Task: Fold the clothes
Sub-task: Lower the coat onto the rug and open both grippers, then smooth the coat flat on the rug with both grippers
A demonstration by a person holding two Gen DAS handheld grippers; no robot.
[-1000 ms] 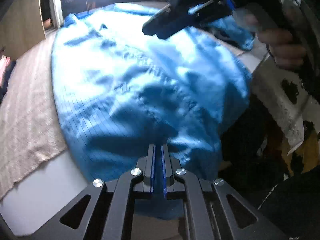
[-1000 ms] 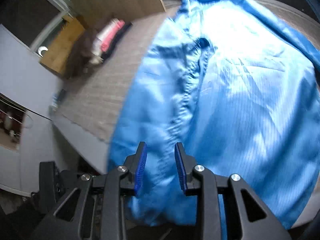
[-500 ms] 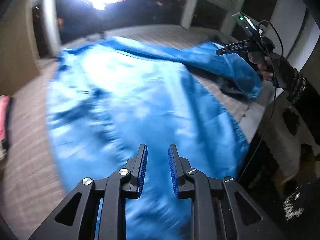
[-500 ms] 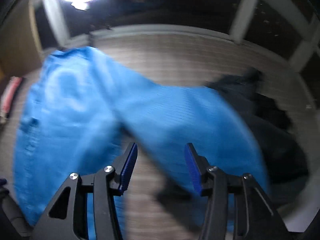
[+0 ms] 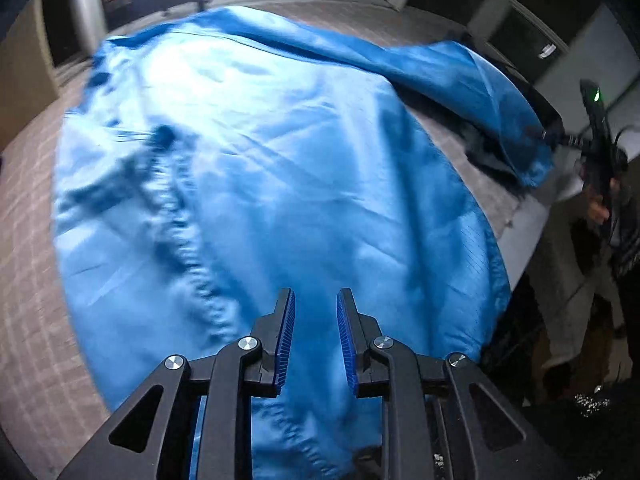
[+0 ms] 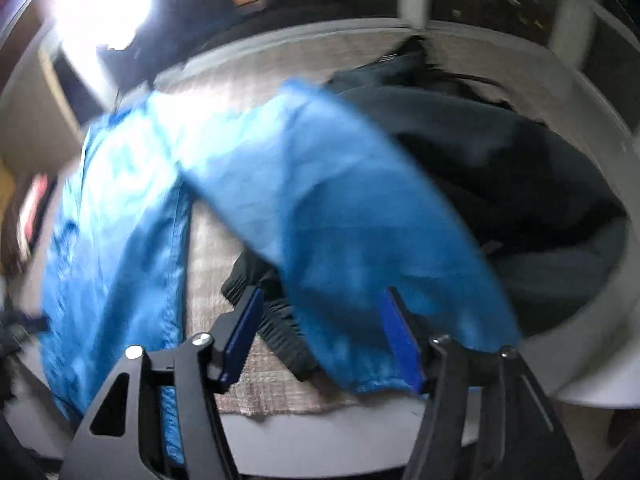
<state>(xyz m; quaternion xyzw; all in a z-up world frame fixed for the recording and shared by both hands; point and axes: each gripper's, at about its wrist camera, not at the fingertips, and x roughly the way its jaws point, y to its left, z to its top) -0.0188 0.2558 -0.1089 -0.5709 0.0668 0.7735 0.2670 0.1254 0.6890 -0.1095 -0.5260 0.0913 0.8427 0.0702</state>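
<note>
A shiny blue garment point(image 5: 260, 168) lies spread over a table with a beige woven cloth point(image 5: 28, 280). Its sleeve point(image 5: 460, 80) stretches to the right. My left gripper point(image 5: 314, 308) is open just above the garment's near hem, holding nothing. In the right wrist view the blue sleeve point(image 6: 340, 232) runs down between the wide-open jaws of my right gripper point(image 6: 324, 308); its cuff end lies at the table's near edge. The garment's body point(image 6: 116, 216) lies to the left. The right gripper also shows in the left wrist view point(image 5: 596, 128), beside the sleeve end.
A pile of dark clothing point(image 6: 500, 168) lies on the table right of the sleeve, with a dark ribbed piece point(image 6: 280, 332) under it. A bright lamp point(image 6: 100, 0) glares at the back. Folded pink clothing point(image 6: 34, 208) lies far left. The table edge point(image 6: 360, 428) is near.
My left gripper opened and let go of the garment's hem, then rose over it. My right gripper swung from the garment's body to the sleeve and opened wider around it.
</note>
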